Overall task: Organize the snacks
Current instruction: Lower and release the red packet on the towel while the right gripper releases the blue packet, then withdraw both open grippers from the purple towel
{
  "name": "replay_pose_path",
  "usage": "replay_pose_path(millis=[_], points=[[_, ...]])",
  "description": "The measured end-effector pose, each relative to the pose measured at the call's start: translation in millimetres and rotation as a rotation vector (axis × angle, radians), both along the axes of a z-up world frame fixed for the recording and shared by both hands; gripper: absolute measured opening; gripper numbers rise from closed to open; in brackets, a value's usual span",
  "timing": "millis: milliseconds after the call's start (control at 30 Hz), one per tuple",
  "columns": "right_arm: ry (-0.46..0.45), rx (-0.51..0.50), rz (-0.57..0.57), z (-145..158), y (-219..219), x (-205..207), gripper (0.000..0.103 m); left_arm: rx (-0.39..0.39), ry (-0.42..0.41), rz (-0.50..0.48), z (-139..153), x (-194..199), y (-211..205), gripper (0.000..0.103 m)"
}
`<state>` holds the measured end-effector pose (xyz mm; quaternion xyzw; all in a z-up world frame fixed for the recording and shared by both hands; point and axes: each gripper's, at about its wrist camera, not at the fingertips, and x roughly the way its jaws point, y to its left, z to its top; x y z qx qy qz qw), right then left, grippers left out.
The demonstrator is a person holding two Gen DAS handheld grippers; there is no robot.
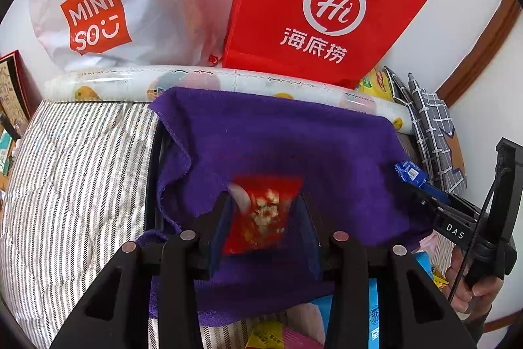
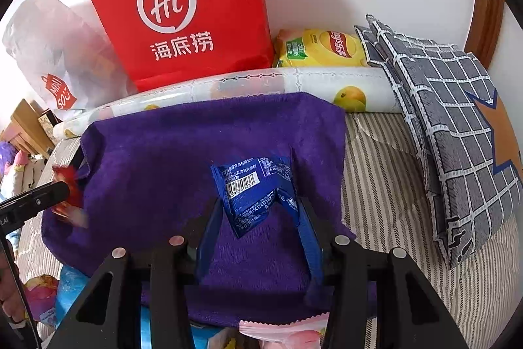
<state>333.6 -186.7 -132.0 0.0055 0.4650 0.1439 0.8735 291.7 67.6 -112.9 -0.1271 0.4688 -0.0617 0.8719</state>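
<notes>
My left gripper [image 1: 263,201] is shut on a red snack packet [image 1: 261,215], blurred by motion, above a purple towel [image 1: 278,133]. My right gripper [image 2: 258,205] is shut on a blue snack packet [image 2: 255,188] with a barcode, above the same purple towel [image 2: 163,152]. The right gripper with the blue packet [image 1: 410,174] shows at the right of the left wrist view. The left gripper's finger [image 2: 36,198] and the red packet [image 2: 67,185] show at the left of the right wrist view. Several loose snack packets [image 2: 284,332] lie at the towel's near edge.
A red paper bag [image 1: 323,5] and a white Miniso bag [image 1: 108,15] stand against the wall behind a rolled fruit-print sheet [image 1: 228,79]. A yellow chips bag [image 2: 320,48] and a grey checked pillow [image 2: 451,120] lie at right. The bed has a striped cover [image 1: 75,169].
</notes>
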Motion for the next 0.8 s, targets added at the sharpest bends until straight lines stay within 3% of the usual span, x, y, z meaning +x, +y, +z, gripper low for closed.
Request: replay_pose_path(millis=[267, 433, 600, 733, 800], points=[[-0.008, 0.001, 0.008, 1.8, 0.7, -1.2, 0.047, -0.002, -0.003, -0.003, 0.6, -0.4, -1.3, 0.040], [-0.017, 0.048, 0.012, 8.8, -1.8, -4.3, 0.054, -0.003, -0.019, -0.008, 5.5, -3.1, -3.0, 0.044], [-0.039, 0.104, -0.007, 27.7, -6.4, -12.4, 0.062, -0.011, -0.042, -0.009, 16.9, -8.4, -3.2, 0.051], [-0.098, 0.062, -0.032, 46.2, -8.4, -32.2, 0.077, -0.015, -0.060, -0.021, 30.1, -21.0, -4.3, 0.062], [-0.116, 0.035, -0.051, 53.8, -11.4, -42.9, 0.077, -0.009, -0.075, -0.020, 35.4, -30.4, -5.0, 0.066]])
